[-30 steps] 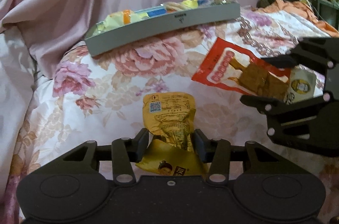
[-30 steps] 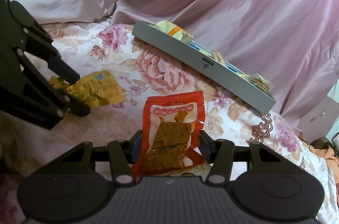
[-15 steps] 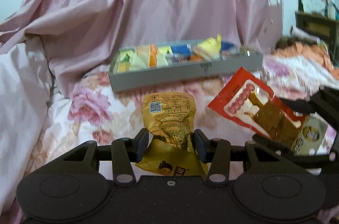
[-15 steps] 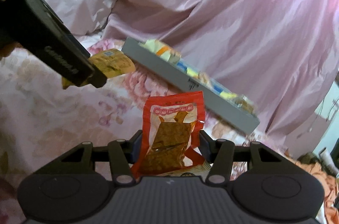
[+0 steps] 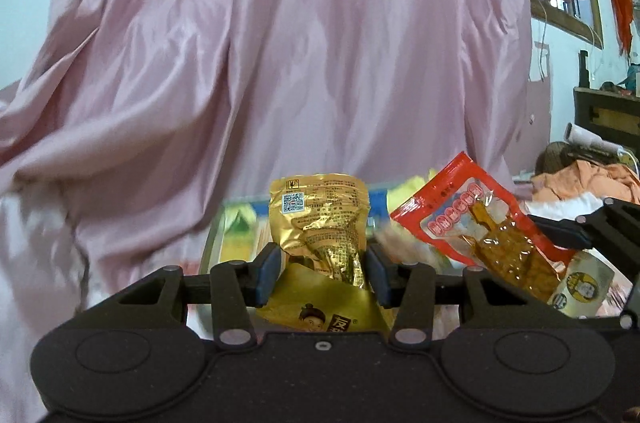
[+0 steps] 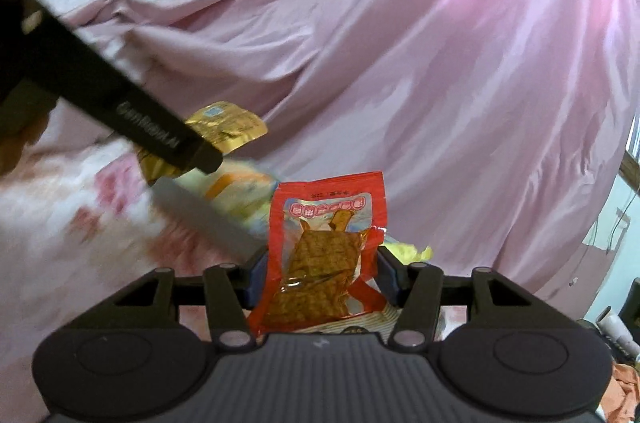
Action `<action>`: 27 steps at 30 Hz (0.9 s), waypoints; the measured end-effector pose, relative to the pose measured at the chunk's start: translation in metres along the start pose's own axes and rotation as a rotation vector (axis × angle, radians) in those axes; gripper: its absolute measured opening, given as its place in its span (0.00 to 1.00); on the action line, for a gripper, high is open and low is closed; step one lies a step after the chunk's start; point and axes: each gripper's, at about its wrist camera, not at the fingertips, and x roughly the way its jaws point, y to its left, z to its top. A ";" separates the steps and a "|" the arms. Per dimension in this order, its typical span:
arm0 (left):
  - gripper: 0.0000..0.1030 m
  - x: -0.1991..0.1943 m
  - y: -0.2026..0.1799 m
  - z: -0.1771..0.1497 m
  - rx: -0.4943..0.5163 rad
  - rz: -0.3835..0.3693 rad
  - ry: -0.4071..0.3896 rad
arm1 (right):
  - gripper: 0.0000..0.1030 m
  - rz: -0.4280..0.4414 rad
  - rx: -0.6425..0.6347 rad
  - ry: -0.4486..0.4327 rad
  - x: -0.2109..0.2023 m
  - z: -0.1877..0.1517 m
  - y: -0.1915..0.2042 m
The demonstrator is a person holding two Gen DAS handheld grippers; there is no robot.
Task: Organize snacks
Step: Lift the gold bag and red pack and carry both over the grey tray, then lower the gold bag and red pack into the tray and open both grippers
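My left gripper (image 5: 322, 273) is shut on a gold snack packet (image 5: 320, 219) and holds it up in the air. My right gripper (image 6: 320, 277) is shut on a red snack packet (image 6: 326, 247) with brown pieces inside. The red packet (image 5: 476, 223) also shows at the right of the left wrist view, and the gold packet (image 6: 224, 127) at the left of the right wrist view. The grey snack tray (image 6: 200, 211) lies just beyond and below both packets, blurred, with several wrapped snacks in it.
A pink quilt (image 5: 300, 43) rises behind the tray and fills the background. The floral bedsheet (image 6: 60, 223) lies at lower left. Orange clothes (image 5: 580, 179) and dark wooden furniture (image 5: 608, 111) stand at far right.
Both grippers have lifted their packets off the bedsheet and moved forward toward the tray. The tray has gone from far to close beneath the packets.
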 end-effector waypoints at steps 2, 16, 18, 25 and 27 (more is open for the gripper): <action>0.48 0.021 0.001 0.016 -0.011 -0.008 0.000 | 0.58 -0.001 0.047 0.008 0.022 0.010 -0.017; 0.48 0.131 -0.014 0.036 -0.049 -0.052 0.055 | 0.58 -0.050 0.246 0.053 0.113 0.012 -0.078; 0.48 0.138 -0.018 0.030 -0.039 -0.059 0.076 | 0.58 -0.045 0.260 0.063 0.121 0.008 -0.078; 0.48 0.157 -0.023 0.017 -0.051 -0.056 0.122 | 0.58 -0.023 0.300 0.096 0.135 -0.004 -0.074; 0.48 0.162 -0.023 0.016 -0.059 -0.052 0.130 | 0.58 -0.021 0.326 0.108 0.139 -0.008 -0.076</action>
